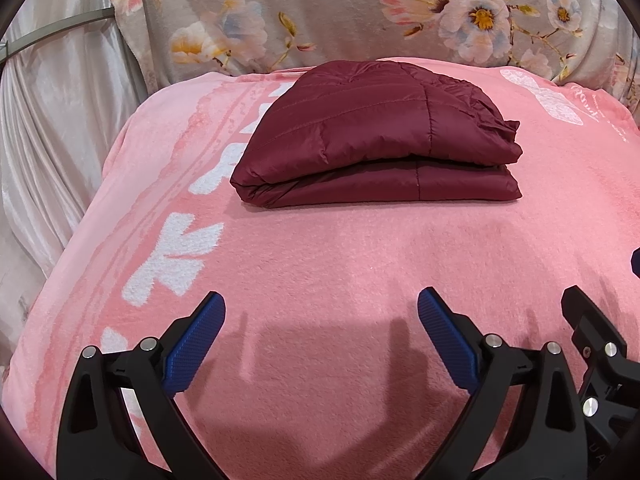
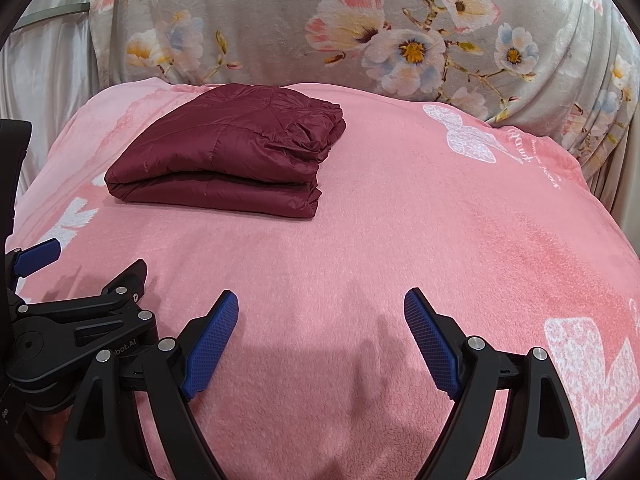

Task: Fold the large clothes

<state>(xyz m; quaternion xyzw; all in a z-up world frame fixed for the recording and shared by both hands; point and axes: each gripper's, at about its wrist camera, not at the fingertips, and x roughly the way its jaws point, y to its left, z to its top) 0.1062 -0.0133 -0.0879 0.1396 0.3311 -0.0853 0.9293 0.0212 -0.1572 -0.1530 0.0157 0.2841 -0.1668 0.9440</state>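
A maroon quilted jacket (image 1: 376, 136) lies folded into a compact stack on the pink blanket (image 1: 320, 248), toward the far side. It also shows in the right wrist view (image 2: 228, 152), far left of centre. My left gripper (image 1: 322, 312) is open and empty, low over the blanket, well short of the jacket. My right gripper (image 2: 321, 308) is open and empty, also near the front. The right gripper's black body shows at the right edge of the left wrist view (image 1: 600, 344); the left gripper's body shows at the left of the right wrist view (image 2: 80, 320).
A grey floral blanket (image 1: 360, 12) hangs behind the pink one. A pale satin curtain (image 1: 52, 120) hangs at the left. The pink blanket (image 2: 440, 220) has white floral prints at both sides.
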